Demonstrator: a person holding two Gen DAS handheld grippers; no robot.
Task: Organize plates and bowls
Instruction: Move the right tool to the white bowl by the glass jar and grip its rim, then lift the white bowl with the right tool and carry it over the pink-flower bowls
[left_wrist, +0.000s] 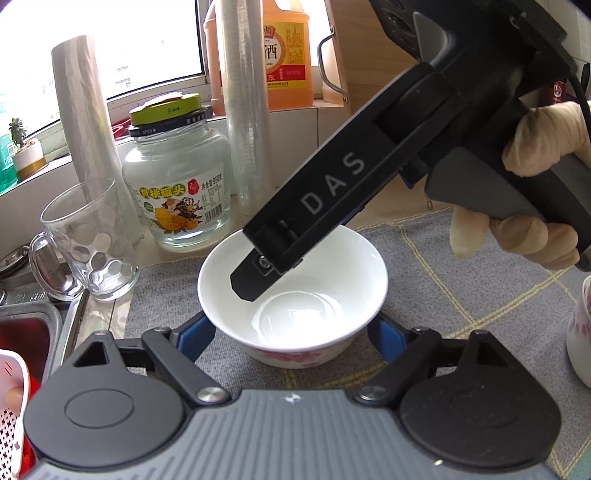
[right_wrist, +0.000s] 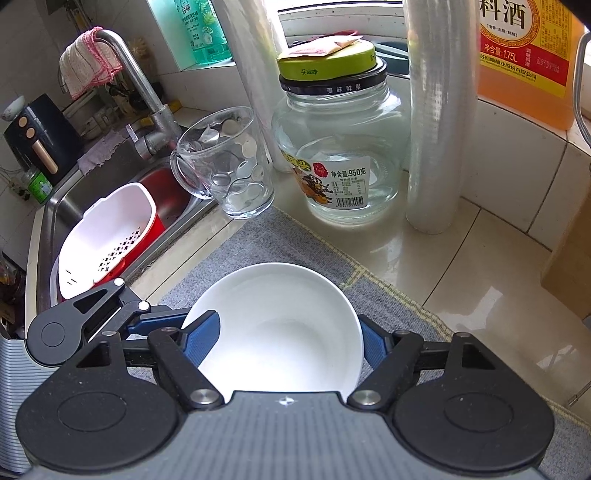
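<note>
Kitchen counter by a window, with a grey checked mat (left_wrist: 461, 295) laid beside the sink (right_wrist: 74, 199), is where I am working. Nearest me on the mat sits the white bowl (left_wrist: 295, 295), upright, floral band on its outer wall. My left gripper (left_wrist: 291, 339) stands spread wide, its blue pads flanking the bowl's lower sides; I cannot tell whether they touch it. My right gripper (right_wrist: 290, 343) comes down from above with one finger inside the bowl and the other outside its rim, the wall between them; whether the pads press yet I cannot tell. At the right edge of the left view stands part of another floral dish (left_wrist: 580, 332), well apart from the bowl. Further back stand a glass mug (right_wrist: 225, 166), a lidded jar (right_wrist: 340, 147) and film rolls. I judge the sorting barely begun: nothing is stacked yet.
</note>
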